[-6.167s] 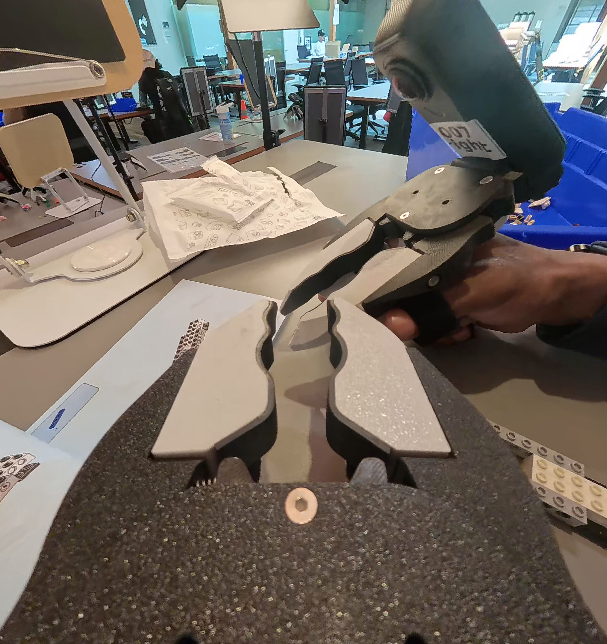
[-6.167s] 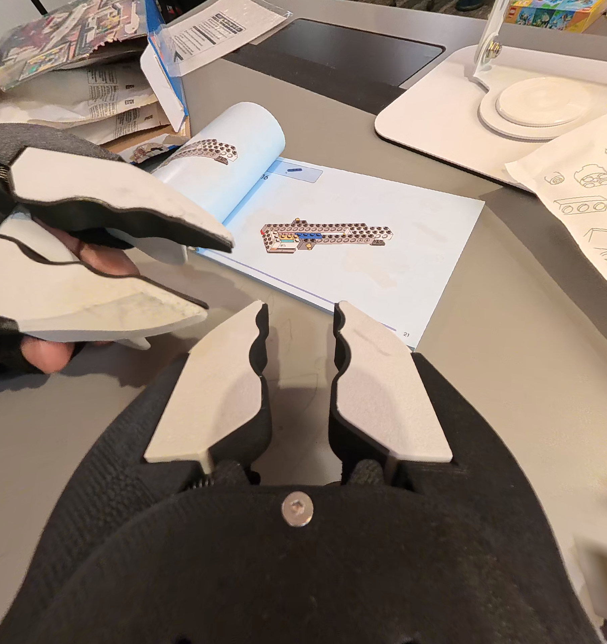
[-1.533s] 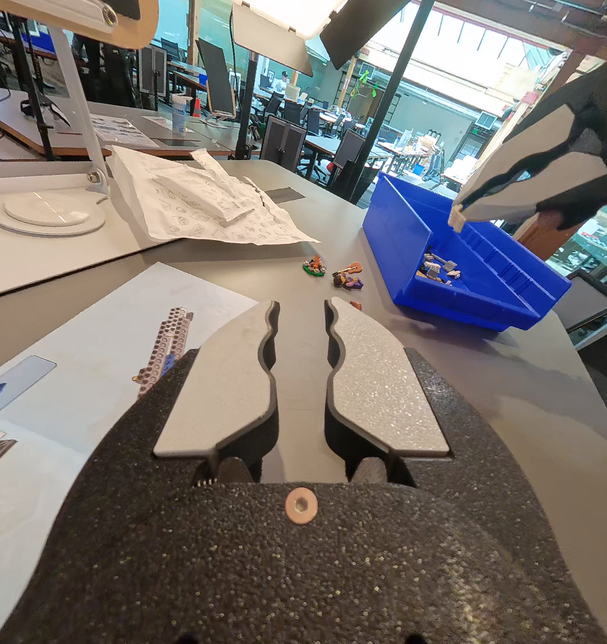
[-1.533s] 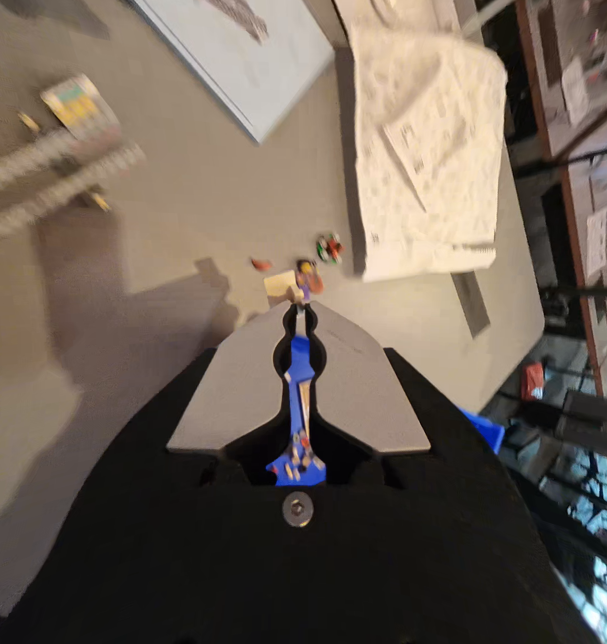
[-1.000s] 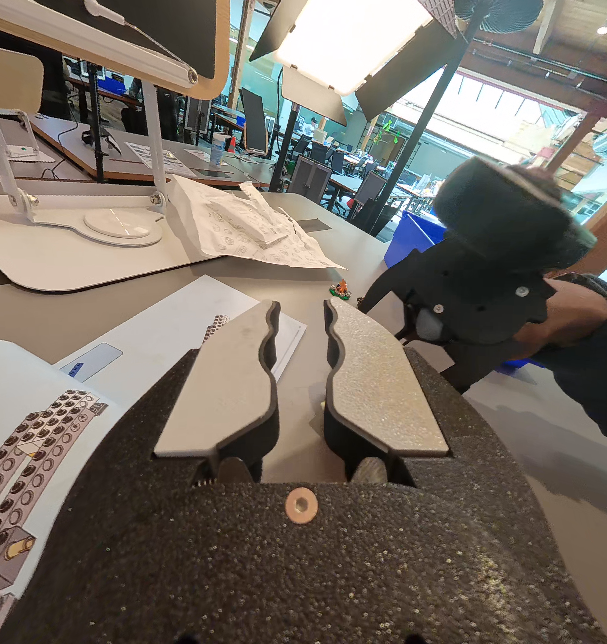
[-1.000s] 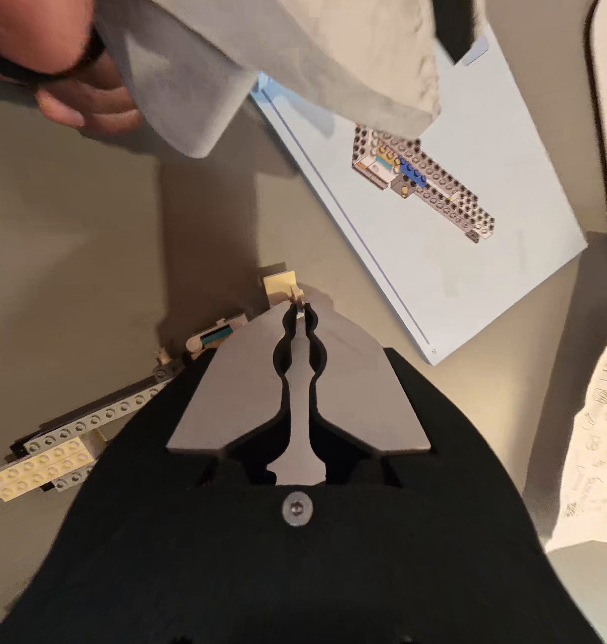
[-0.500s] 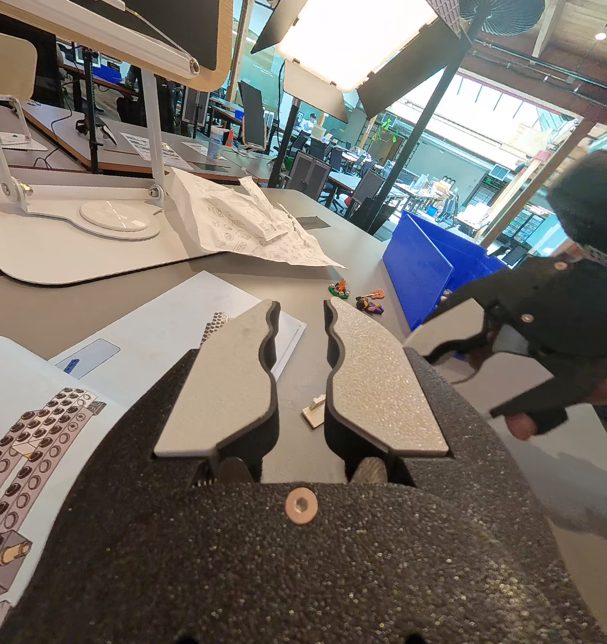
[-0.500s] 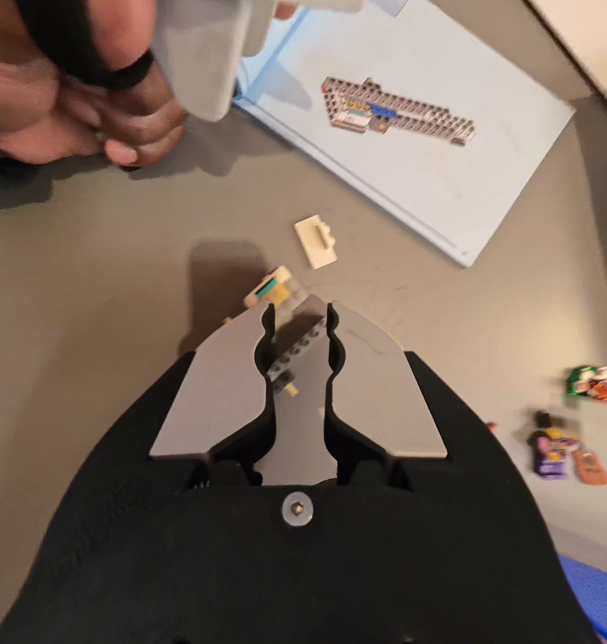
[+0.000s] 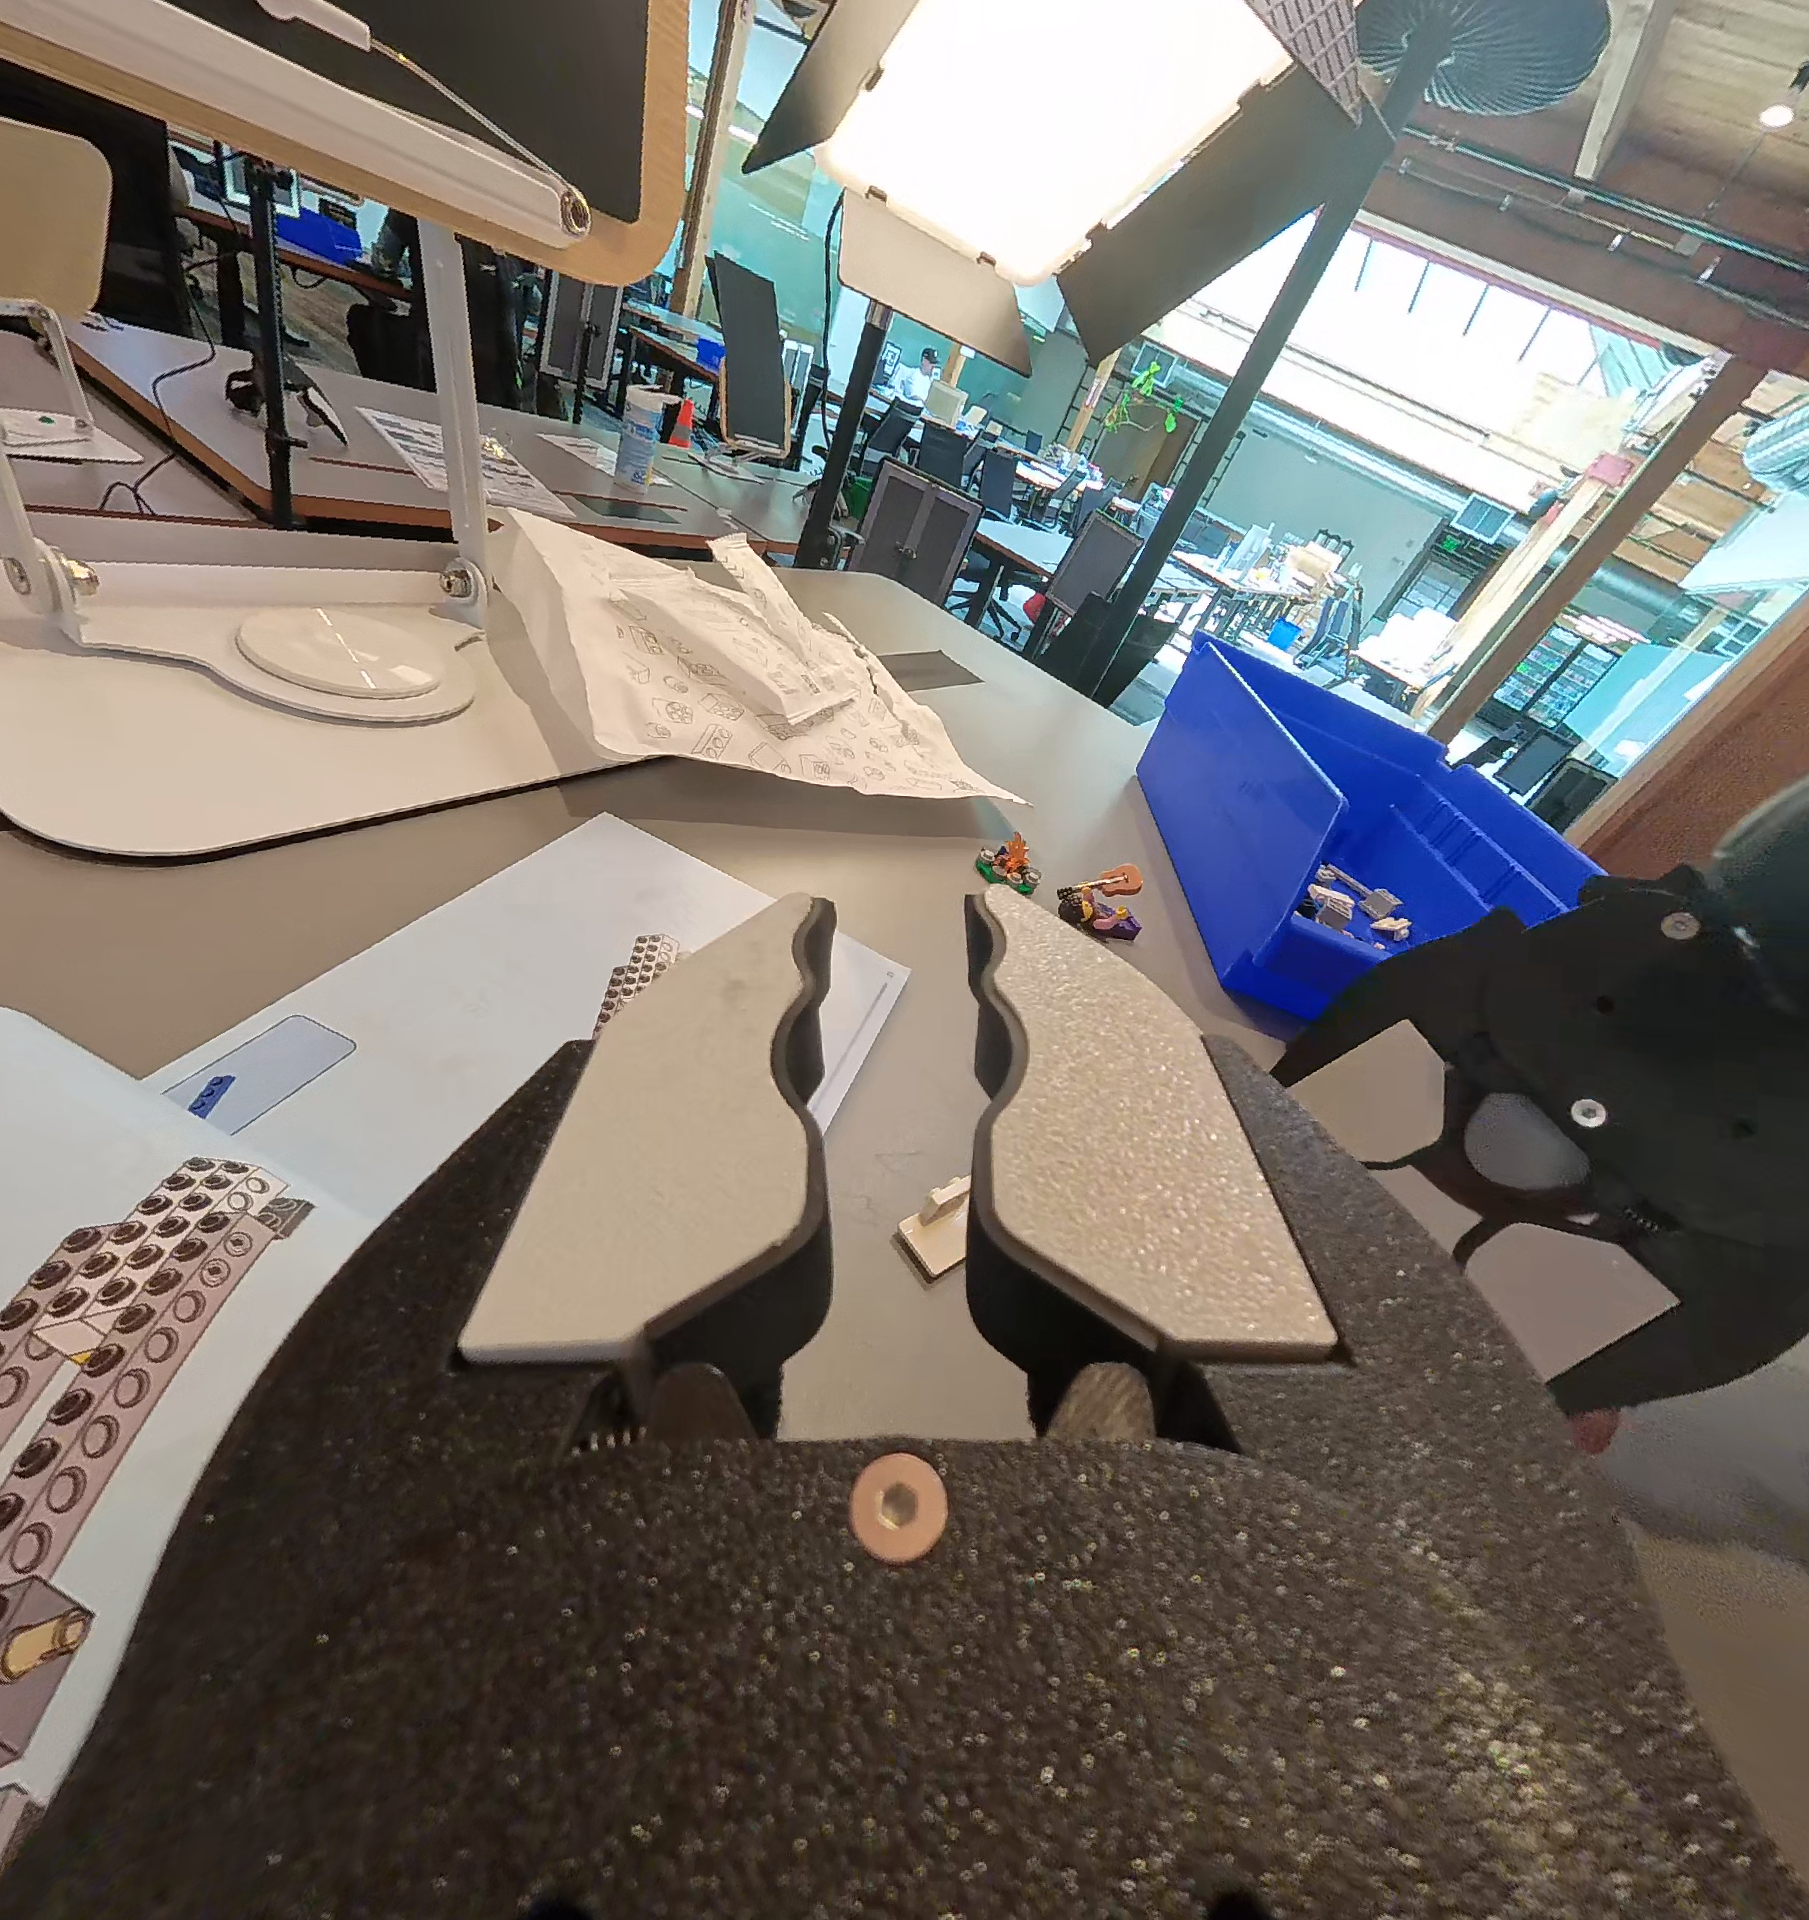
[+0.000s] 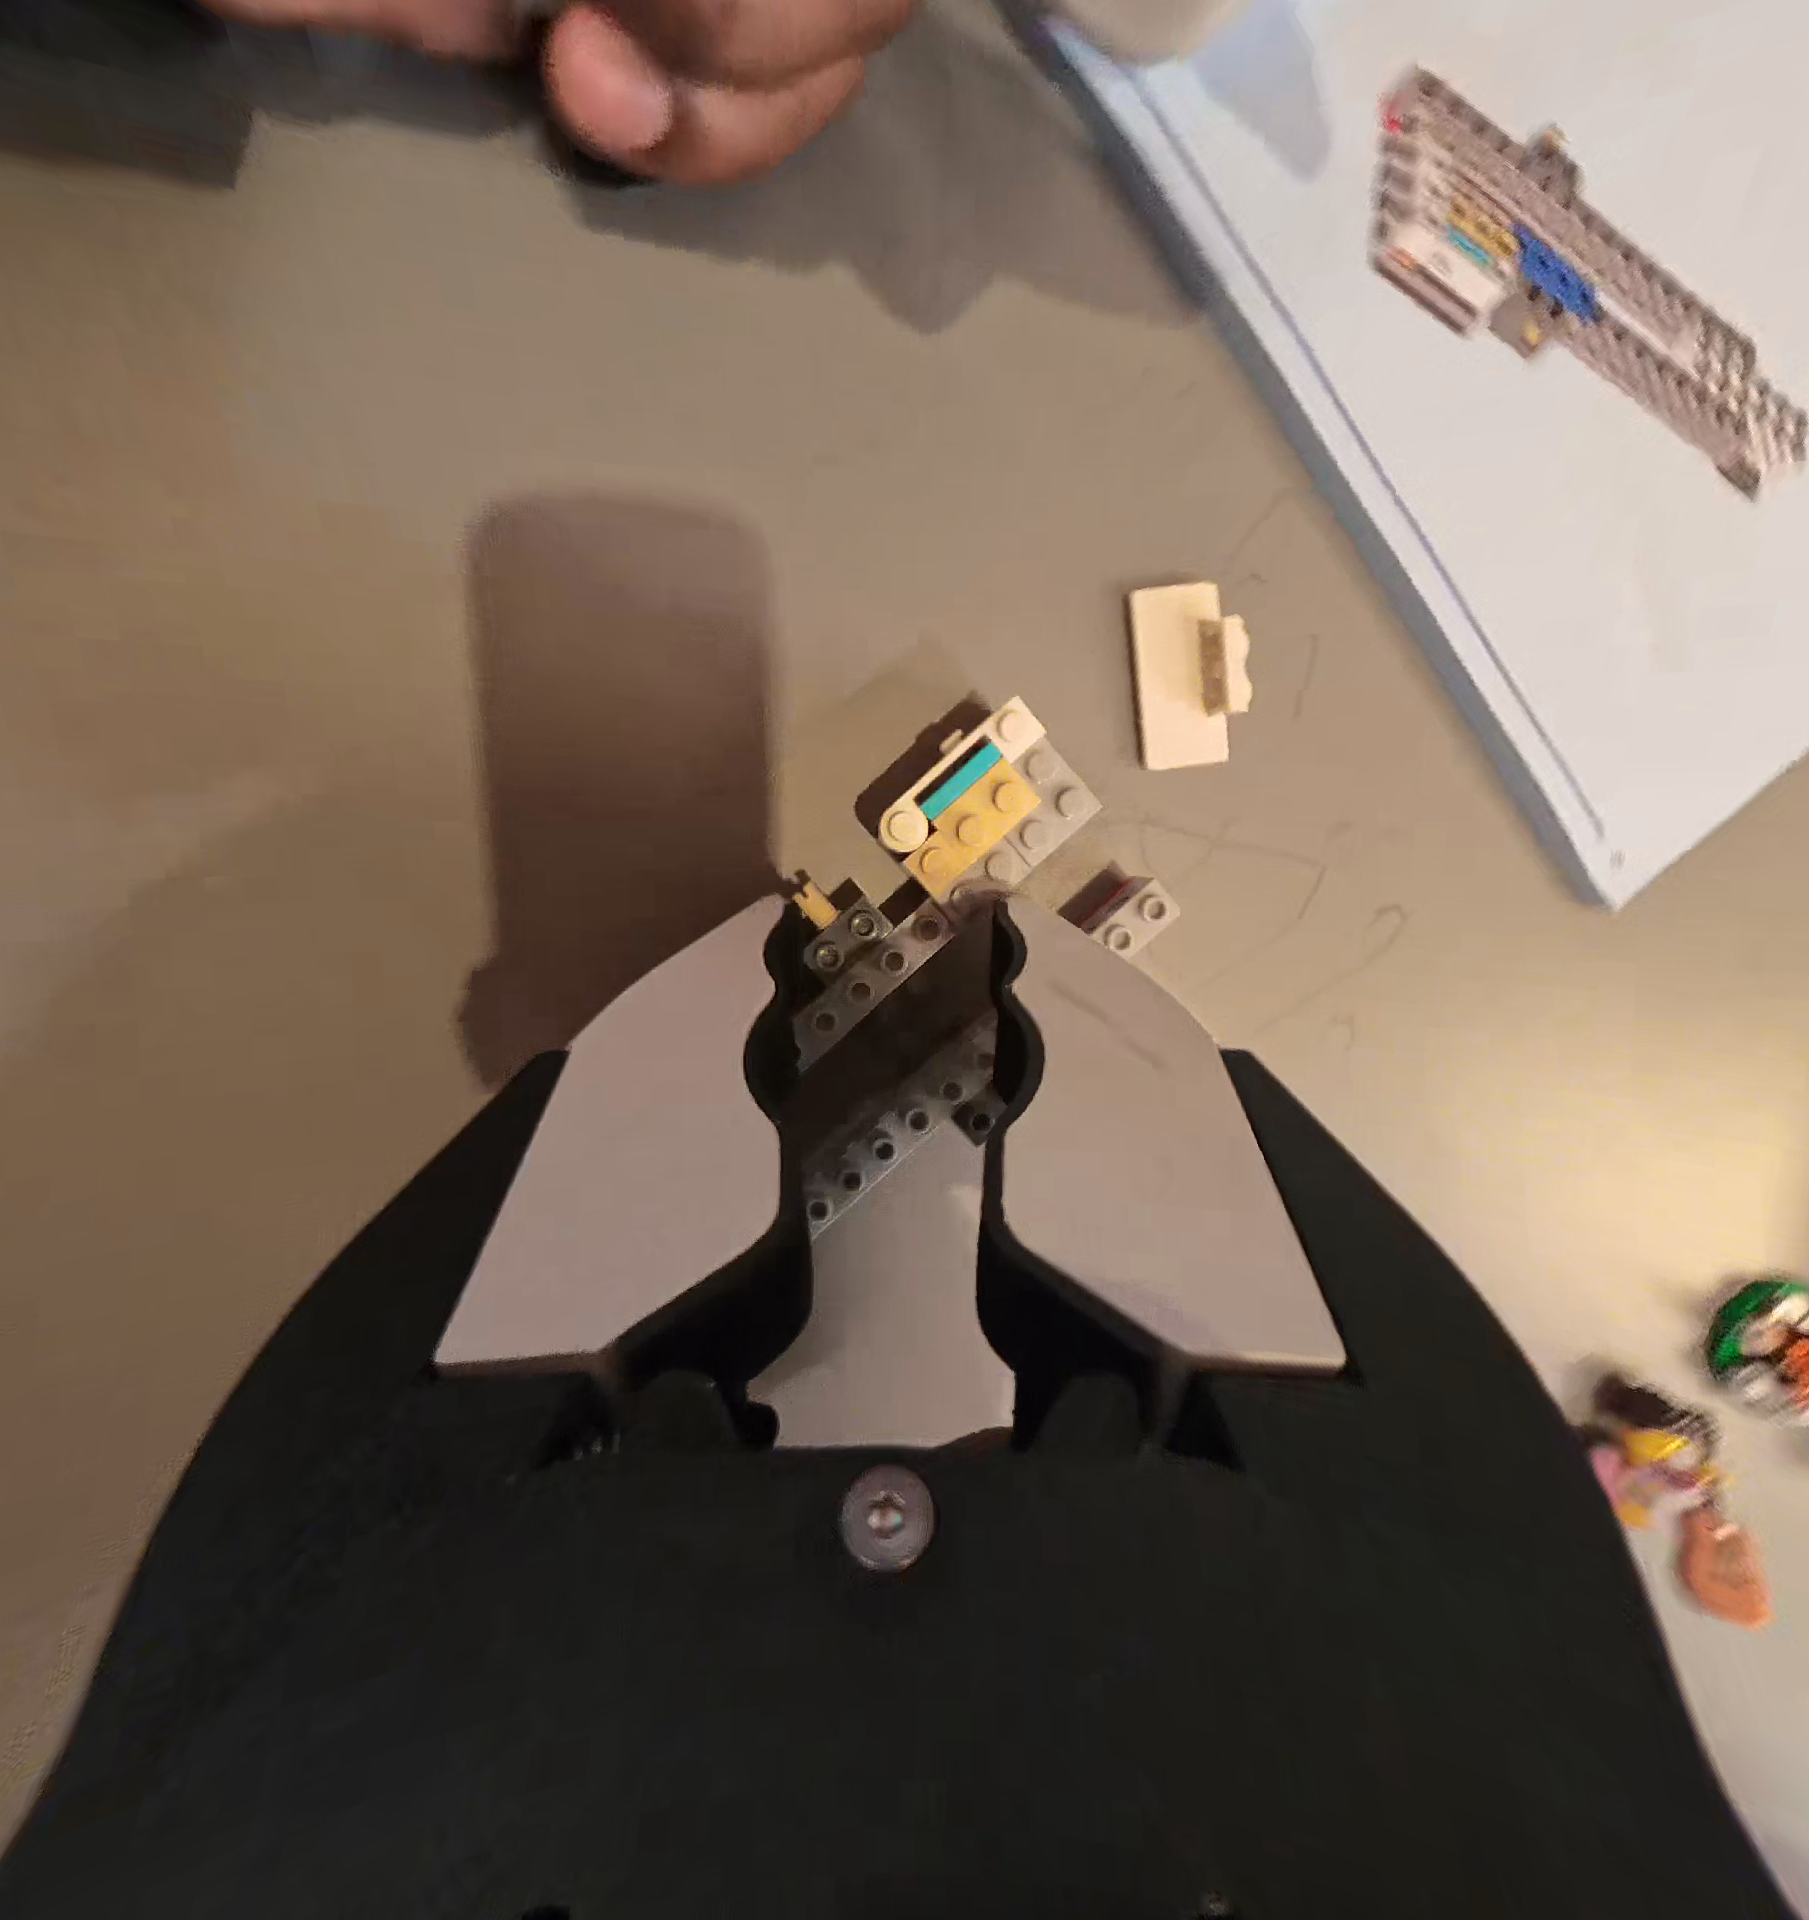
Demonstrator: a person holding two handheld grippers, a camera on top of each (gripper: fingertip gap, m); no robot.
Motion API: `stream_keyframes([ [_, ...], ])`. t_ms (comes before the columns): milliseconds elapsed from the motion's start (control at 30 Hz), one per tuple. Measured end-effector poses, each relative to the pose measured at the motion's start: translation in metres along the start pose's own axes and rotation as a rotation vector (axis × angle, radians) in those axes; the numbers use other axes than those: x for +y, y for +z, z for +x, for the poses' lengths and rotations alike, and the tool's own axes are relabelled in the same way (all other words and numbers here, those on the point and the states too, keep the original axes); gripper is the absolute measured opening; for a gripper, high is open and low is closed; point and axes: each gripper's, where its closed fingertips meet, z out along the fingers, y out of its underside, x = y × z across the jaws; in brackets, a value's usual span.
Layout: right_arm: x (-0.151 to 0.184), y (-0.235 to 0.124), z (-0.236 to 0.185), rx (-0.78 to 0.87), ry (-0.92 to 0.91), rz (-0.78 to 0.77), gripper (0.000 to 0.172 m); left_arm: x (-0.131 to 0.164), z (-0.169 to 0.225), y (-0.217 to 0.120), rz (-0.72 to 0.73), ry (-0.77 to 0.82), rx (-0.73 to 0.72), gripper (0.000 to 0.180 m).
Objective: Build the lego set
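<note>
My left gripper [image 9: 900, 912] is open and empty, low over the grey table. A small cream tile piece [image 9: 936, 1228] lies on the table below its right finger. My right gripper [image 10: 889, 920] is open, pointing down over a grey brick assembly [image 10: 879, 997] that lies on the table between and below its fingers; the pads do not press on it. A tan, teal and white part [image 10: 983, 800] of the assembly lies just past the fingertips. The cream tile piece [image 10: 1180, 675] lies free beyond it. The right gripper [image 9: 1367, 1169] also shows at the right of the left wrist view.
An open instruction booklet [image 9: 464, 987] lies at the left, also in the right wrist view [image 10: 1554, 468]. A blue bin [image 9: 1253, 831] with small parts stands at the right. Minifigure pieces [image 9: 1097, 904], a printed paper bag [image 9: 734, 675] and a white stand base [image 9: 204, 727] lie behind. A hand [image 10: 692, 73] is near. The gap from one gripper's tips to the other's is roughly 15 cm. The cream tile piece [image 10: 1180, 675] lies some 6 cm from my right tips, 11 cm from my left tips.
My right gripper brought the cream tile piece from the blue bin to the table, opened and let it go, then drew back over the grey assembly. My left gripper stayed open.
</note>
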Motion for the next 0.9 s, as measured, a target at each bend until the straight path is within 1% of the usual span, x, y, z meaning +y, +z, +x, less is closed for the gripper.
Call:
stream_keyframes([
  [67, 0.006, -0.003, 0.001, -0.035, -0.183, -0.023, 0.033, 0.000, 0.001, 0.000, -0.002, 0.003, 0.002, 0.025],
  [100, 0.010, -0.006, 0.004, -0.044, -0.246, -0.042, 0.032, 0.000, 0.001, 0.000, -0.001, 0.004, 0.003, 0.025],
  [167, 0.013, -0.015, 0.010, -0.065, -0.295, -0.057, 0.034, 0.000, 0.002, 0.000, 0.001, 0.006, 0.003, 0.025],
  [233, 0.009, -0.027, 0.013, -0.101, -0.252, -0.026, 0.042, 0.000, 0.002, -0.001, 0.002, 0.006, 0.004, 0.025],
  [267, 0.004, -0.032, 0.016, -0.105, -0.222, 0.012, 0.042, 0.000, 0.002, -0.001, 0.002, 0.006, 0.004, 0.025],
  [333, -0.012, -0.036, 0.029, -0.071, -0.158, 0.102, 0.039, 0.000, 0.002, -0.001, 0.000, 0.006, 0.004, 0.025],
  [400, -0.022, -0.028, 0.046, -0.029, -0.092, 0.135, 0.029, 0.000, 0.002, 0.000, -0.001, 0.008, 0.003, 0.025],
  [533, -0.030, 0.001, 0.064, -0.011, -0.072, 0.087, 0.020, -0.001, 0.002, -0.001, 0.006, 0.013, -0.002, 0.025],
  [633, -0.032, 0.018, 0.061, -0.062, -0.097, 0.046, 0.017, -0.001, 0.003, -0.002, 0.009, 0.013, 0.000, 0.025],
  [700, -0.033, 0.025, 0.058, -0.083, -0.108, 0.032, 0.017, -0.001, 0.003, -0.002, 0.009, 0.013, 0.001, 0.025],
  [767, -0.035, 0.029, 0.058, -0.080, -0.105, 0.033, 0.011, -0.001, 0.003, -0.002, 0.008, 0.010, 0.004, 0.025],
  [900, -0.036, 0.027, 0.062, -0.051, -0.141, 0.056, 0.009, -0.001, 0.003, -0.003, 0.012, 0.004, 0.005, 0.025],
])
